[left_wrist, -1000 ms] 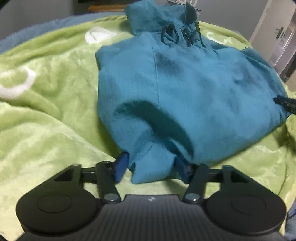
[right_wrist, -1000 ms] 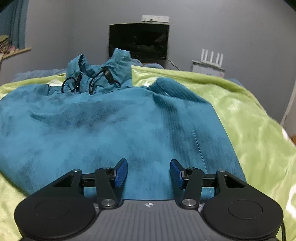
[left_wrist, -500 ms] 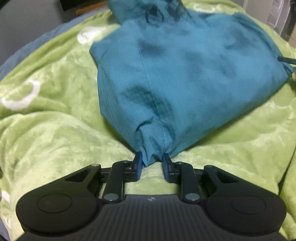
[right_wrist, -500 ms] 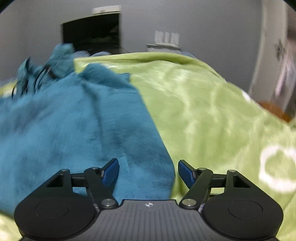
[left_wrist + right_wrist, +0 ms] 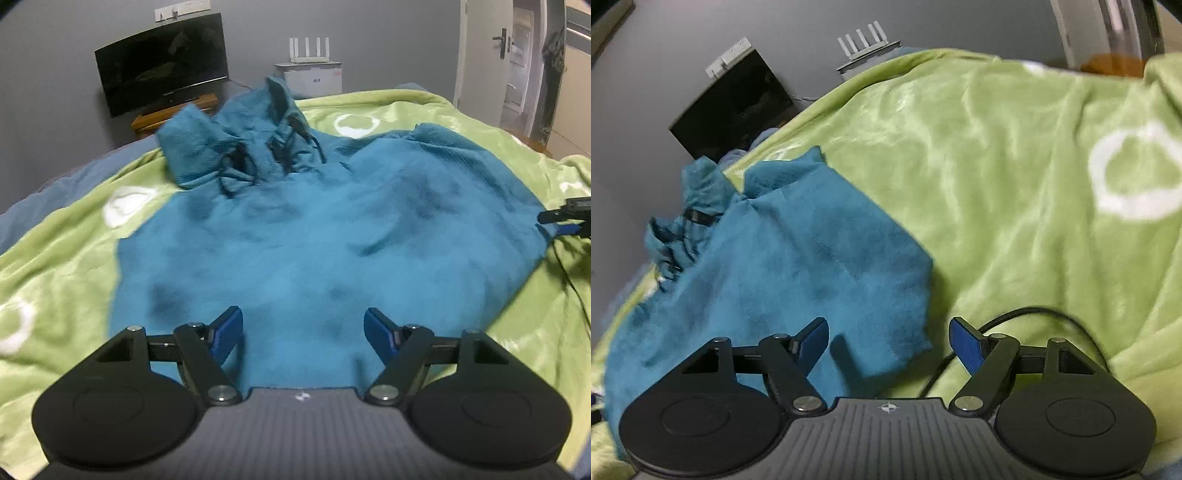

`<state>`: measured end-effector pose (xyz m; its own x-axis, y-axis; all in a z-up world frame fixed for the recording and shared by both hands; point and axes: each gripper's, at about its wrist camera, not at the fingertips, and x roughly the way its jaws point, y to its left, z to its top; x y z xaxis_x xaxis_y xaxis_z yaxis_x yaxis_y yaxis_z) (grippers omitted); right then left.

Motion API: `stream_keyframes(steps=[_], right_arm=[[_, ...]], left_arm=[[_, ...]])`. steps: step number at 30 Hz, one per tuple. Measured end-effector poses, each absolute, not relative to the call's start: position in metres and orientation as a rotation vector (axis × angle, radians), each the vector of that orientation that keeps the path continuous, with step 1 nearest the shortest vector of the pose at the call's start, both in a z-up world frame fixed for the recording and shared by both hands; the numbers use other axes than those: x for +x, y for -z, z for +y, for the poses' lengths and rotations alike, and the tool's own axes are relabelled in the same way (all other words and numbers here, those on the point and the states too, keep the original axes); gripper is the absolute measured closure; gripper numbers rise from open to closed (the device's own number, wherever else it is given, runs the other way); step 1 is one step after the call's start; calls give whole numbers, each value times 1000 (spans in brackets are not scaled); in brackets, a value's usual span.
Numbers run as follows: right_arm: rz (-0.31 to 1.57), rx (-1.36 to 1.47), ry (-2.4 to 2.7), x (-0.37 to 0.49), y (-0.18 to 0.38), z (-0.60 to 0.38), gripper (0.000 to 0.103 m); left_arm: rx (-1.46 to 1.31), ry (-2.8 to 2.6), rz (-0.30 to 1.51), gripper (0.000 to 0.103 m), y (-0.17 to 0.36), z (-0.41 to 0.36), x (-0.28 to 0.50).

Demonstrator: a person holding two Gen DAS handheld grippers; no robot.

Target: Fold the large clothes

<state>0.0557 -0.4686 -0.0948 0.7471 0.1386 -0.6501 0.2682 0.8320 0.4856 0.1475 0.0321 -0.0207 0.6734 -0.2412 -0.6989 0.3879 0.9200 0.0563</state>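
Observation:
A teal hooded jacket point(image 5: 314, 236) lies spread on a green blanket point(image 5: 66, 258), its hood and black drawcords point(image 5: 236, 162) at the far end. My left gripper point(image 5: 303, 332) is open and empty over the jacket's near hem. My right gripper point(image 5: 888, 338) is open and empty at the jacket's right corner point(image 5: 798, 280), its jaws standing astride the cloth edge and the blanket point(image 5: 1015, 177). The right gripper's tip also shows in the left wrist view point(image 5: 565, 218) at the jacket's right edge.
A black monitor point(image 5: 162, 85) on a wooden stand and a white router point(image 5: 310, 48) on a white box stand beyond the bed. A door point(image 5: 491, 48) is at the right. A black cable point(image 5: 1027, 317) runs across the blanket by my right gripper.
My left gripper pinched the jacket's near corner, then let go and opened wide; it now looks across the jacket's hem. My right gripper swung right to the jacket's right corner, staying open.

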Motion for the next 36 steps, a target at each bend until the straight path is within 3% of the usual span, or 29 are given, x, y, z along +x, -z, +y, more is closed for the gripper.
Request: stream_keyframes(steps=[4, 8, 9, 12, 15, 16, 18, 19, 21, 28, 32, 34, 36], right_arm=[[755, 616, 31, 65, 111, -467, 30], [705, 687, -10, 74, 122, -467, 22], [675, 696, -29, 77, 122, -467, 33], [522, 678, -5, 70, 116, -460, 50], [574, 685, 32, 78, 128, -458, 53], [566, 683, 41, 77, 128, -458, 69], [503, 712, 23, 71, 116, -462, 89], [451, 731, 18, 65, 105, -465, 96], [373, 723, 23, 54, 85, -469, 99], [269, 742, 122, 40, 57, -512, 100], [415, 679, 148, 54, 72, -521, 95], [441, 635, 209, 55, 77, -521, 73], [424, 570, 272, 55, 72, -518, 59]], left_arm=[[259, 281, 789, 31, 66, 18, 165], [179, 261, 830, 30, 91, 39, 162], [154, 241, 832, 30, 93, 46, 161], [79, 204, 822, 30, 90, 61, 161], [80, 206, 834, 29, 94, 61, 162], [92, 202, 834, 29, 96, 60, 161], [114, 199, 822, 28, 95, 54, 159], [112, 204, 816, 28, 93, 53, 158], [94, 237, 802, 28, 88, 49, 151], [70, 379, 756, 28, 70, 27, 127], [99, 385, 683, 28, 57, 24, 124], [91, 360, 639, 26, 51, 30, 128], [117, 315, 628, 26, 49, 35, 139]])
